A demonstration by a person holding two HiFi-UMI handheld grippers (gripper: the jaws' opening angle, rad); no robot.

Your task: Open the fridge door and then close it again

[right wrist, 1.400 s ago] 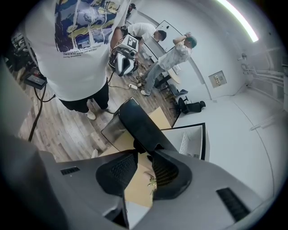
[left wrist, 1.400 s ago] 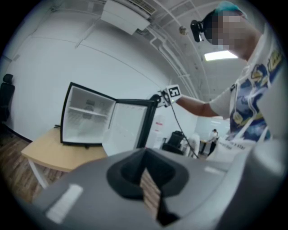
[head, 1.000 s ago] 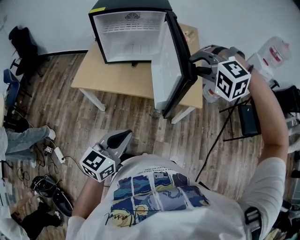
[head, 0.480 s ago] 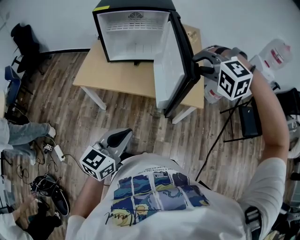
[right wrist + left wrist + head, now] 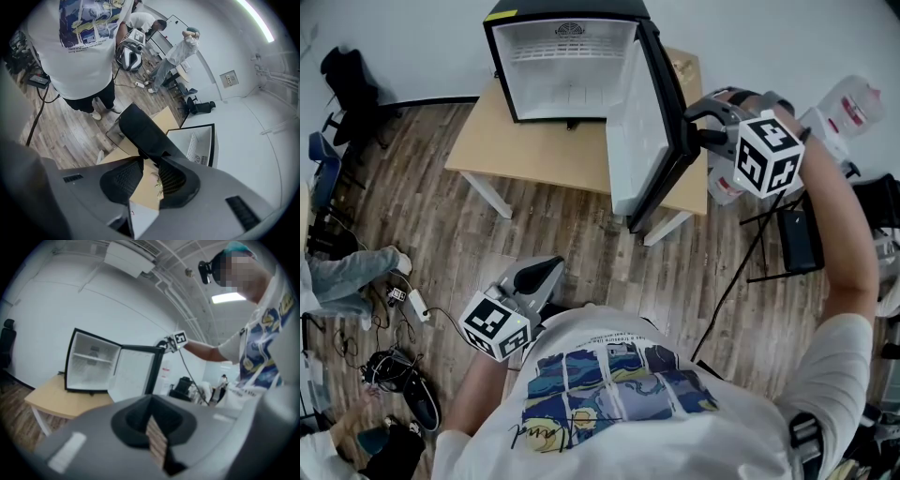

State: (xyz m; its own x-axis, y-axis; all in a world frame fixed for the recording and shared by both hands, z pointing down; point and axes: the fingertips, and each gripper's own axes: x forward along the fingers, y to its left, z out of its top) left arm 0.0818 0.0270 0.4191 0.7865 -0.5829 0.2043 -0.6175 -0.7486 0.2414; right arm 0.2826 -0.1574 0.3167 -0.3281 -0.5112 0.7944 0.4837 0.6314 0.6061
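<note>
fridge [image 5: 567,70] on wooden table [image 5: 534,155], upper centre of head view, white inside. fridge door [image 5: 642,131] swung wide toward right. right gripper [image 5: 692,129] upper right, jaws clamped on door's outer edge. left gripper [image 5: 548,272] lower left, by person's waist, jaws pressed together, empty. yellow label [image 5: 508,16] on fridge top, print unreadable. script at t-shirt [image 5: 619,375] hem too small to read.
</note>
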